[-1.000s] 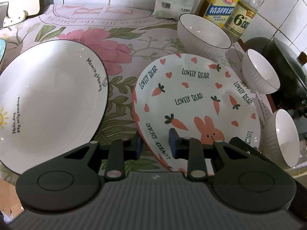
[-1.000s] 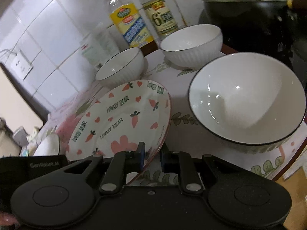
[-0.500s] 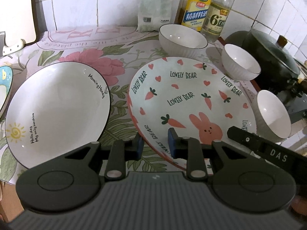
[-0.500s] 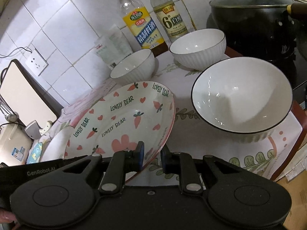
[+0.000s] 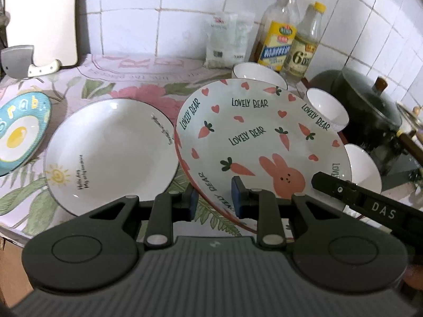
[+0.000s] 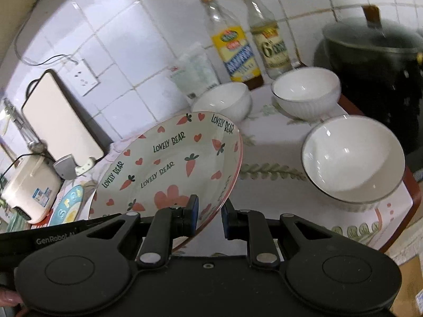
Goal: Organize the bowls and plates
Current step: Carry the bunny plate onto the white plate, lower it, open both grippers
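while both grippers pinch the near rim of the carrot plate (image 5: 259,142), one at each side, keep the lift level and slow. left gripper (image 5: 214,198) clenched on the rim by the words "lovely bear"; right gripper (image 6: 210,215) clenched on the rim at the plate's other side. plate off the flowered worktop (image 5: 137,87), tilted, far edge higher, hanging partly over the edge of the white sun plate (image 5: 111,153).

likely aim: stack it onto that white plate. raise both hands together so neither pinch twists the glazed rim; slippery ceramic, thin bite. clear the white plate's lip before sliding across, then lower the far edge first and centre it. mind the three ribbed bowls, nearest one (image 6: 353,163) just beside the right hand, and the bottles (image 5: 280,37) behind. release only once fully seated. egg plate (image 5: 19,132) at far left can follow after.
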